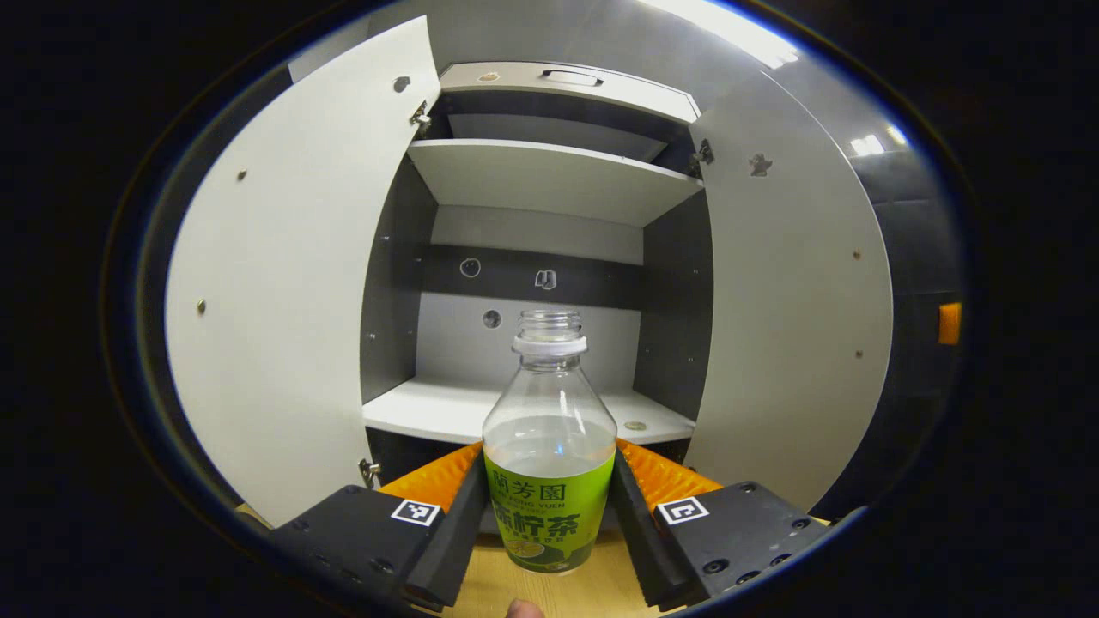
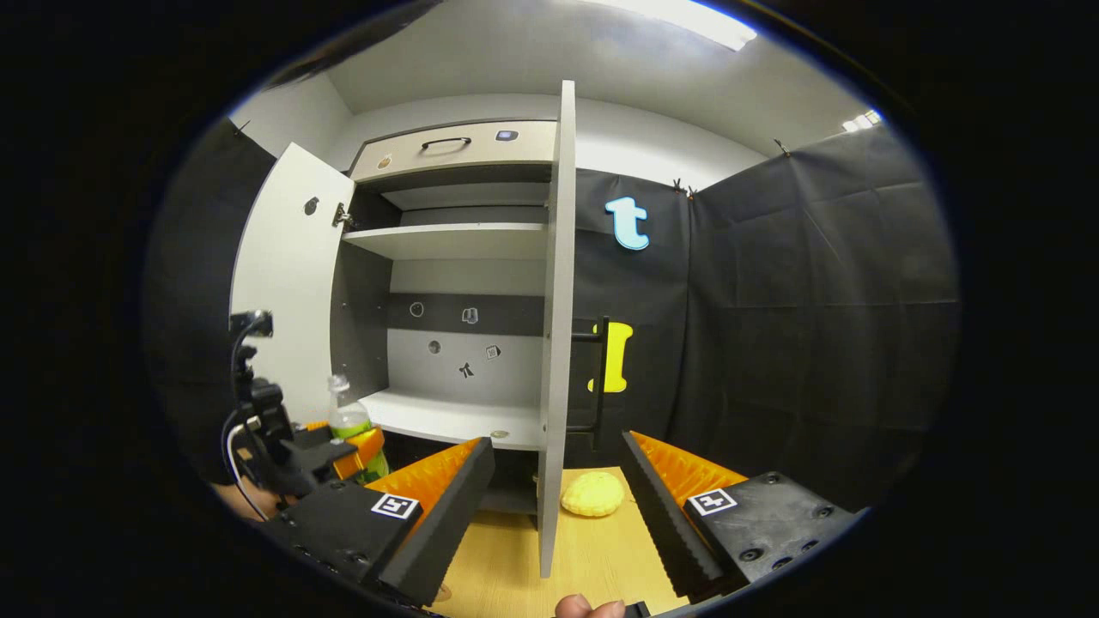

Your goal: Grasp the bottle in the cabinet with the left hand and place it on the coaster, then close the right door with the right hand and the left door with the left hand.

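Left gripper view: the left gripper (image 1: 549, 506) pinches the bottle (image 1: 549, 446) upright between both fingers, just in front of the open cabinet (image 1: 549, 257). Right gripper view: the right gripper (image 2: 558, 506) hangs spread and empty, straddling the right door (image 2: 556, 326) edge-on; bottle far left, yellow coaster (image 2: 592, 495) near right.

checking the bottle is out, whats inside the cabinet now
The cabinet shelves look bare apart from a small round thing on the lower shelf. The bottle hides part of it.
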Action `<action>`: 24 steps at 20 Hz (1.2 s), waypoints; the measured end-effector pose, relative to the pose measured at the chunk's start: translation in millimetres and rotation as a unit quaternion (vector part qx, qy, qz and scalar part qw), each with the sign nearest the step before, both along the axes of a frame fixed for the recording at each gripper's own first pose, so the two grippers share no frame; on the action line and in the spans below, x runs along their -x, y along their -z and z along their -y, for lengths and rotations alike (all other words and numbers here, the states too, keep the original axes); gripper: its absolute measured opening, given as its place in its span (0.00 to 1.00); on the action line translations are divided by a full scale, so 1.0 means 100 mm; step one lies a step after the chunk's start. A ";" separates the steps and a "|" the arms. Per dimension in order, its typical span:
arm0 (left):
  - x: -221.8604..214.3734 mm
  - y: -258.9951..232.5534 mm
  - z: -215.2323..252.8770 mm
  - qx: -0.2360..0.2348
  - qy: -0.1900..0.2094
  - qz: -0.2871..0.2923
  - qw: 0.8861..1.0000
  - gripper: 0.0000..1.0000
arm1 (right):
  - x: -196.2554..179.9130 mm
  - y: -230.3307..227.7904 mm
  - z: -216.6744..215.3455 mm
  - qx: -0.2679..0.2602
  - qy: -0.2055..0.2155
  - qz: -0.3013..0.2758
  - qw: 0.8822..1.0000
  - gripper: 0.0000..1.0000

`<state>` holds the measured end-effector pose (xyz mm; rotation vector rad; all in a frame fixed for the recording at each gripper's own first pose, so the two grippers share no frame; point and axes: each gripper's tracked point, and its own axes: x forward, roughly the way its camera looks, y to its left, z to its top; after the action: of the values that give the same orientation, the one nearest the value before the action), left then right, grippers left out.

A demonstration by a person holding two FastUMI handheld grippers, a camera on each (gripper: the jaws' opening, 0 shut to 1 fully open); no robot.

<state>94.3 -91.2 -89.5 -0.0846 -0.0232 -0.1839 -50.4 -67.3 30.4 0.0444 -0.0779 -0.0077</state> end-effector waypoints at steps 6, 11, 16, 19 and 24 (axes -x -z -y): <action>0.57 0.84 -0.05 0.005 0.001 -0.019 1.000 0.77 | 0.00 -0.10 -0.08 0.009 0.008 0.014 1.000 0.98; 0.92 1.42 0.10 -0.027 0.021 -0.020 0.999 0.77 | -0.06 -0.13 -0.08 0.014 0.011 0.015 1.000 0.98; 1.11 1.91 0.31 -0.039 0.043 -0.029 0.998 0.77 | -0.13 -0.16 0.00 0.016 0.013 0.008 1.000 0.98; 1.13 2.22 0.44 -0.041 0.061 -0.035 0.997 0.77 | -0.16 -0.15 0.03 0.026 0.011 0.006 1.000 0.98; 1.12 2.44 0.56 -0.041 0.080 -0.039 0.995 0.77 | -0.18 -0.09 0.11 0.005 0.021 -0.015 1.000 0.98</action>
<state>-18.2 -146.8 -333.3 -0.0124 0.0689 -0.3412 -32.0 -78.7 39.2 0.0326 -0.0481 -0.0504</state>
